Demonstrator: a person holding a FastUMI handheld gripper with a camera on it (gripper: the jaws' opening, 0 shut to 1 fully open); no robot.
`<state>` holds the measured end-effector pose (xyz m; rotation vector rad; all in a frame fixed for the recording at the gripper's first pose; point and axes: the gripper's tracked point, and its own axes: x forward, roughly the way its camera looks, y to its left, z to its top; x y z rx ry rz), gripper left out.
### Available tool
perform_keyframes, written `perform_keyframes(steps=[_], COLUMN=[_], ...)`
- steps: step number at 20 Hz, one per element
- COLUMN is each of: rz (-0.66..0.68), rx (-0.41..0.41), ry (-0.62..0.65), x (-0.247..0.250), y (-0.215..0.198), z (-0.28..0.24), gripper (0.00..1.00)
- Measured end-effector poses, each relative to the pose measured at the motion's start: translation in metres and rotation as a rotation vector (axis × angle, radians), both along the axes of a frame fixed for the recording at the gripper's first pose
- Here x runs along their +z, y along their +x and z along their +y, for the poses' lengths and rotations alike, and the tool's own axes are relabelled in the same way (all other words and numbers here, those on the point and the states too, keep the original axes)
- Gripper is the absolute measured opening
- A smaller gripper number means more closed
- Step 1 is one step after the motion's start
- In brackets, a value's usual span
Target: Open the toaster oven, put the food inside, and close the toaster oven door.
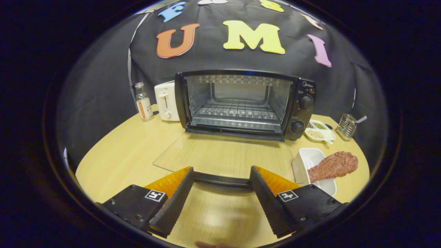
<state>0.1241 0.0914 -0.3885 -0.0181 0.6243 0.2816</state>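
Note:
The black toaster oven stands at the back of the wooden table with its glass door folded down flat toward me. A wire rack lies bare inside. The door's dark handle bar runs across between my two fingertips. My gripper is open, its fingers spread wide on either side of the handle without pressing on it. The food, a reddish meat drumstick, rests across a white dish to the right of the door, beyond my right finger.
A white toaster and a small glass bottle stand left of the oven. Right of it are a white divided dish of seeds and a wire holder. The table's curved edge lies close on both sides.

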Motion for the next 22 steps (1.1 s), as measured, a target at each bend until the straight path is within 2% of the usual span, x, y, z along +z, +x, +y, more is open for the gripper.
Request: perform_keyframes(steps=[7,12,18,22], rz=[-0.039,-0.068,-0.034,0.047], rx=[0.020,-0.026,-0.096,-0.107], ry=[0.030,0.036,0.031,0.079], x=[0.074,0.106,0.086,0.052], y=[-0.018,-0.007,0.014,0.025], z=[-0.057,-0.134,-0.219,-0.246], gripper=[1.00,1.00,1.00,1.00])
